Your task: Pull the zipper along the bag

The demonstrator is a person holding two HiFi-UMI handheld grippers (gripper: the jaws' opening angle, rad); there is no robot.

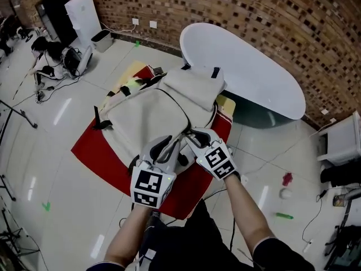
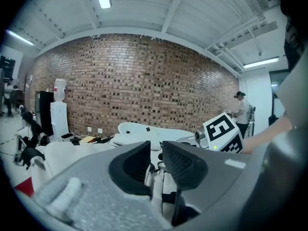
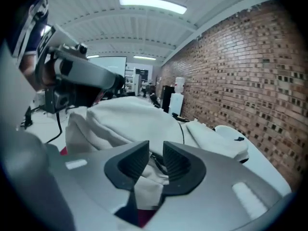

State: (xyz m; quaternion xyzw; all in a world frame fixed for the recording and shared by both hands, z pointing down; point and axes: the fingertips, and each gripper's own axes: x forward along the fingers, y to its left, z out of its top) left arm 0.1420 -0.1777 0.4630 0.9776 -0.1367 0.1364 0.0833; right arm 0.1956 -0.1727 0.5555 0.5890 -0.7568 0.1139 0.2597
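Observation:
A cream fabric bag (image 1: 146, 117) lies on a table draped in red cloth (image 1: 93, 151). A dark zipper line (image 1: 183, 113) curves across its top toward me. Both grippers meet at the bag's near edge. My left gripper (image 1: 168, 145) is shut on a fold of the bag's pale fabric (image 2: 155, 177), which shows between its jaws (image 2: 155, 163). Just right of it, my right gripper (image 1: 190, 135) is shut where the zipper ends; a dark zipper pull and cream cloth sit between its jaws (image 3: 155, 161). The bag (image 3: 130, 114) rises behind them.
A white oval tabletop (image 1: 248, 66) stands behind the bag, against a brick wall (image 1: 271, 16). A water dispenser (image 1: 84, 13) and cables are at far left. Small pink (image 1: 287, 179) and green (image 1: 284, 215) items lie on the floor at right, near a white cabinet (image 1: 345, 140).

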